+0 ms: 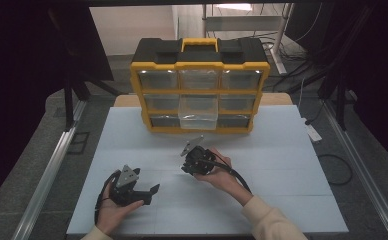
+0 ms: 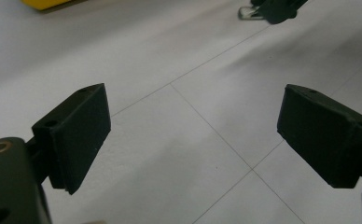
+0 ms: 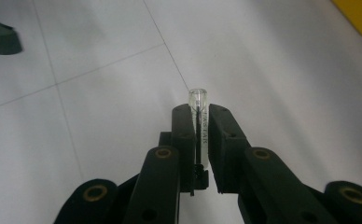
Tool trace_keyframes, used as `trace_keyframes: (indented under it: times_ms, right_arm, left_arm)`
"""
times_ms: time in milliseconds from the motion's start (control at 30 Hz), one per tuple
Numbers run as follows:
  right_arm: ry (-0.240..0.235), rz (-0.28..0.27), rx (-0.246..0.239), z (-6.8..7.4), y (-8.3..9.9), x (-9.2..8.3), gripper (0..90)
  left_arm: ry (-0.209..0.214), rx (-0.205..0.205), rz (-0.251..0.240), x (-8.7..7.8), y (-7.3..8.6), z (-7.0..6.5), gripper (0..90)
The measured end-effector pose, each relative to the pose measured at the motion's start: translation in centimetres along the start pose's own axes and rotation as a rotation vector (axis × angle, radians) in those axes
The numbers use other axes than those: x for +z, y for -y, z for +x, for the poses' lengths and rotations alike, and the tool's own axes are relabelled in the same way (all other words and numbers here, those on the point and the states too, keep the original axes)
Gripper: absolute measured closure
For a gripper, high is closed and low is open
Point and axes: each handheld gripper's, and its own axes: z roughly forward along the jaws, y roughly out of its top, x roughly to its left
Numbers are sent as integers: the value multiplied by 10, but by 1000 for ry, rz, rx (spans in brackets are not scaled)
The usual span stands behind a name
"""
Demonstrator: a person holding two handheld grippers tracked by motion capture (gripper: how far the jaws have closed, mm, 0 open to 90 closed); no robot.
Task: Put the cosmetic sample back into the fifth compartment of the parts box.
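A small clear glass tube [image 3: 198, 99] with faint lettering stands upright between the jaws of my right gripper [image 3: 200, 116], which is shut on it; the tube's top pokes out above the pads. In the high view the right gripper [image 1: 196, 161] hovers over the middle of the white table, in front of the organizer. My left gripper [image 1: 151, 195] rests low at the front left, jaws wide apart. Its own view shows the left gripper [image 2: 193, 135] open with only bare table between the pads.
A yellow and black drawer organizer [image 1: 200, 65] stands at the back of the white table top [image 1: 282, 165]. Its middle clear drawer [image 1: 198, 114] is pulled out. Cables and metal rails lie on the floor beside the table.
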Motion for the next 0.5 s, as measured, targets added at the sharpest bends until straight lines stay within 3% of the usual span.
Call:
trace_keyframes:
  times_ms: [500]
  right_arm:
    - [-17, -110, 27, 5, 13, -42, 814]
  left_arm:
    - [-5, 4, -5, 0, 0, -1, 104]
